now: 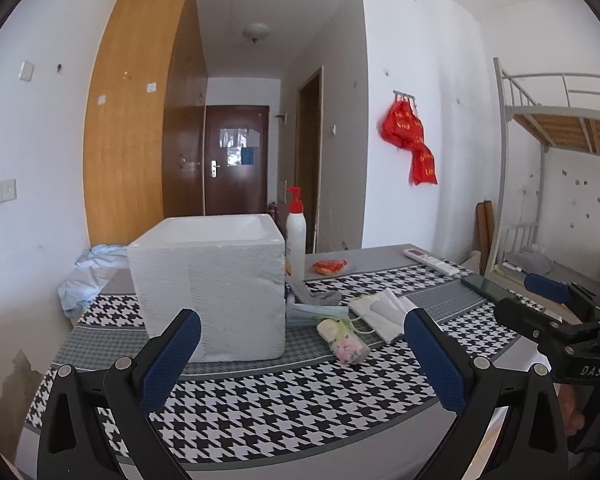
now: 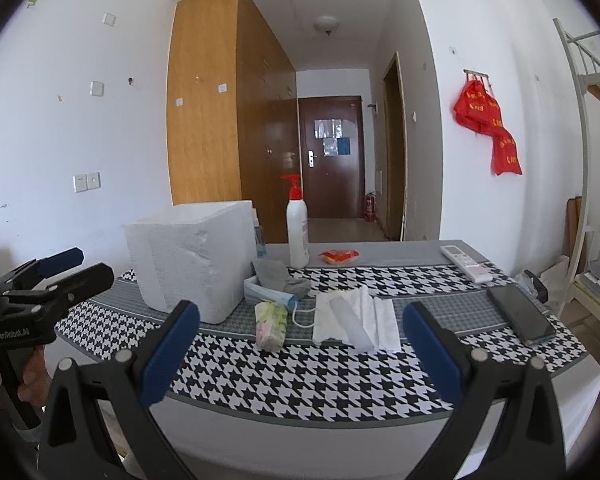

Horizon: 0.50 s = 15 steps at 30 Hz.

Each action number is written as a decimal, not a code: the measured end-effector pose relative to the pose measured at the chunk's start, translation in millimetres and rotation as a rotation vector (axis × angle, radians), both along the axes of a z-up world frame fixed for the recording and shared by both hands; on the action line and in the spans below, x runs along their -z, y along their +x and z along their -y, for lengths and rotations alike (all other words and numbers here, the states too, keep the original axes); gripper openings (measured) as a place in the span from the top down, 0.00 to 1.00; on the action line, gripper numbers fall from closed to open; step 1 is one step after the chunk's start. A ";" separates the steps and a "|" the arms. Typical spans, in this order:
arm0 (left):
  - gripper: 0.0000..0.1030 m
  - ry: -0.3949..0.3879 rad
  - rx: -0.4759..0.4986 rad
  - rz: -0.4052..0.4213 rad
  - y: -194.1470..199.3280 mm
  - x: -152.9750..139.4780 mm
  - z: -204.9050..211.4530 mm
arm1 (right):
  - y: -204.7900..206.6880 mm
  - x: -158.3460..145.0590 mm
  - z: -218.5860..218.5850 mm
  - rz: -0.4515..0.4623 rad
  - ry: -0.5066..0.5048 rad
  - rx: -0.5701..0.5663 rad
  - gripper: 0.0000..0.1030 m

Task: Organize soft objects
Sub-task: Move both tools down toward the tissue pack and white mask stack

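Note:
A white foam box stands open-topped on the houndstooth table. Beside it lie a grey sock, a blue face mask, a floral tissue pack and white tissues. My left gripper is open and empty, near the table's front edge, facing the box. My right gripper is open and empty, in front of the tissue pack and tissues.
A white pump bottle, an orange snack packet, a remote and a dark phone lie on the table. Light blue cloth is bunched at the table's far left. A bunk bed stands right.

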<state>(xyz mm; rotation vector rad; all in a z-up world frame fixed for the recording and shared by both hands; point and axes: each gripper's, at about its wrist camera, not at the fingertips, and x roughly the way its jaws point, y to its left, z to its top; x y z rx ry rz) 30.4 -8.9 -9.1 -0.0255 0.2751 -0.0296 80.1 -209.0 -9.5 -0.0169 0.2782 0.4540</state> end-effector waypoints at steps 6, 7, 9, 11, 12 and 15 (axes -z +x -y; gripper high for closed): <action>0.01 0.003 0.019 -0.038 14.6 4.1 2.9 | 12.8 3.0 0.7 -0.018 -0.013 0.004 0.00; 0.01 0.006 0.025 -0.050 18.1 5.2 3.2 | 14.6 3.5 0.5 -0.021 -0.016 0.004 0.00; 0.01 0.005 0.021 -0.060 22.3 6.9 3.4 | 19.3 4.7 0.6 -0.029 -0.020 0.006 0.00; 0.01 0.005 0.013 -0.068 26.8 8.1 3.5 | 24.4 6.1 0.3 -0.042 -0.024 0.008 0.00; 0.01 0.002 0.013 -0.074 29.2 8.5 3.3 | 26.4 6.9 -0.1 -0.046 -0.029 0.011 0.00; 0.01 -0.014 0.023 -0.095 36.2 10.0 3.0 | 33.9 8.9 -1.1 -0.067 -0.041 0.015 0.00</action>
